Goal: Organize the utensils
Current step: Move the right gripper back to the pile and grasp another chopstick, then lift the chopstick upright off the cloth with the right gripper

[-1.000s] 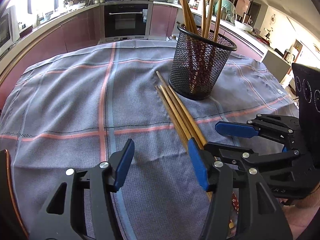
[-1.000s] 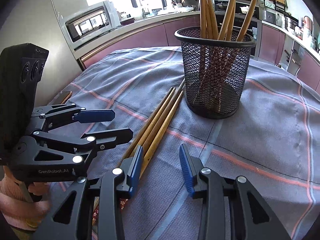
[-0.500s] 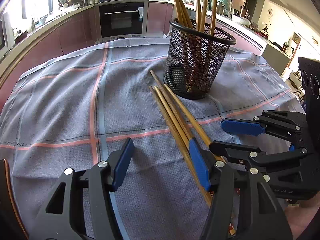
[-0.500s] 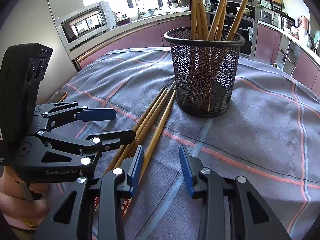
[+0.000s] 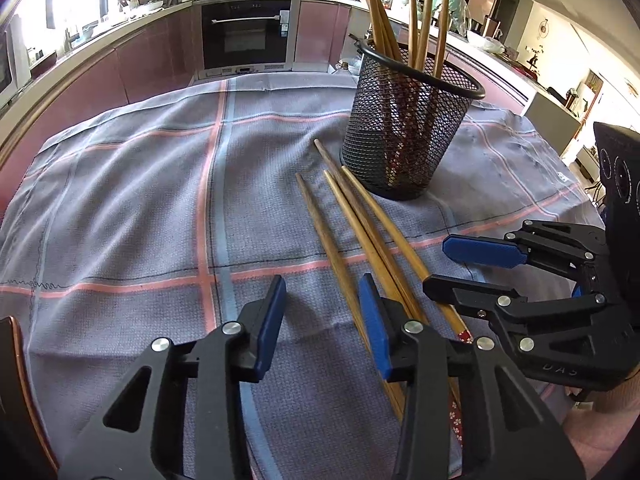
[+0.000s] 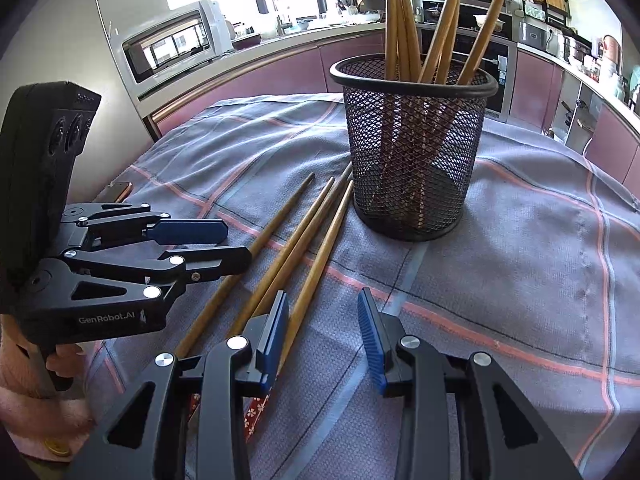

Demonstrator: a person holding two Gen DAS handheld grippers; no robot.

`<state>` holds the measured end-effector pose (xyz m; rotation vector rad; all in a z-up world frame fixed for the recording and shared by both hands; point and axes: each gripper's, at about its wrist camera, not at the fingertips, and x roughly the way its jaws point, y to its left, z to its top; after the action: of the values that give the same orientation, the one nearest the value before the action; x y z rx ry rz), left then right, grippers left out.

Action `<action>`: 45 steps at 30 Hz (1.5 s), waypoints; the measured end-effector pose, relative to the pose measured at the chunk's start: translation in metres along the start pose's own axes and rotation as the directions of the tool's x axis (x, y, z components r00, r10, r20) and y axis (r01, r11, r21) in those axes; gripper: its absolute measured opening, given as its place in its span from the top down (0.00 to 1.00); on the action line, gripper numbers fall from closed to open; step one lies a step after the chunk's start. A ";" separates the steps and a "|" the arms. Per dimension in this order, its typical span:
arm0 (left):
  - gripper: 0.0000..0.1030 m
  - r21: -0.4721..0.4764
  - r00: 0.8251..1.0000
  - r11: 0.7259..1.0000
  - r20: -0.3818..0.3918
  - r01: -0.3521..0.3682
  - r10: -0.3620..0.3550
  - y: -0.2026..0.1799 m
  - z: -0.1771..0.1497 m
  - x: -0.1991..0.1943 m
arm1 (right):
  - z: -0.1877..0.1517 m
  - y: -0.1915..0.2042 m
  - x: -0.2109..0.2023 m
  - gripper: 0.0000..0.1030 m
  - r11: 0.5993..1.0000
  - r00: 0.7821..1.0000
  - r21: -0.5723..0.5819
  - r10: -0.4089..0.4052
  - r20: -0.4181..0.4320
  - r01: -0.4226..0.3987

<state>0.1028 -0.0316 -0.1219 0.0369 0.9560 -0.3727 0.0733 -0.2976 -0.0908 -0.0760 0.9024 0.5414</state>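
Several wooden chopsticks (image 5: 360,224) (image 6: 304,236) lie side by side on the checked cloth, tips toward a black mesh cup (image 5: 404,140) (image 6: 412,160) that holds several more upright. My left gripper (image 5: 322,326) (image 6: 238,245) hangs low over their near ends with its jaws closing. The leftmost chopstick runs between its pads, close to the right one, untouched. My right gripper (image 6: 322,336) (image 5: 436,264) sits beside it, jaws closing slightly. The rightmost chopstick lies just inside its left pad (image 6: 276,336), not pressed.
The grey-blue cloth (image 5: 120,200) covers the round table and drops off at its edges. A phone (image 6: 118,192) lies at the table's left rim. A hand in a pink sleeve (image 6: 24,380) holds the left gripper. Kitchen counters, an oven (image 5: 246,36) and a microwave (image 6: 176,52) stand behind.
The left gripper's jaws have narrowed and it has shifted right, so a chopstick now lies between its pads. The leftmost chopstick has spread away from the bundle. The right gripper stayed put.
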 end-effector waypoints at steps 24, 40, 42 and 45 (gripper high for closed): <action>0.90 -0.065 1.000 0.998 0.006 -0.018 0.019 0.002 0.011 0.011 | 0.015 -0.005 0.011 0.95 0.999 1.000 0.043 -0.015 0.001 0.015; 0.92 -0.088 1.000 0.996 0.025 -0.002 0.004 0.003 0.005 -0.004 | 0.007 -0.009 -0.007 0.95 0.995 0.997 0.063 0.069 0.034 -0.071; 0.92 -0.090 1.000 0.996 0.023 -0.004 0.006 0.005 0.004 -0.003 | 0.007 -0.009 -0.007 0.95 0.996 0.997 0.061 0.070 0.030 -0.071; 0.92 -0.092 1.000 0.996 0.019 -0.005 0.006 0.005 0.004 -0.003 | 0.007 -0.008 -0.007 0.95 0.996 0.997 0.058 0.071 0.031 -0.073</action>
<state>0.1062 -0.0265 -0.1178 -0.0474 0.9526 -0.3232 0.0791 -0.3056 -0.0825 0.0178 0.8952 0.5810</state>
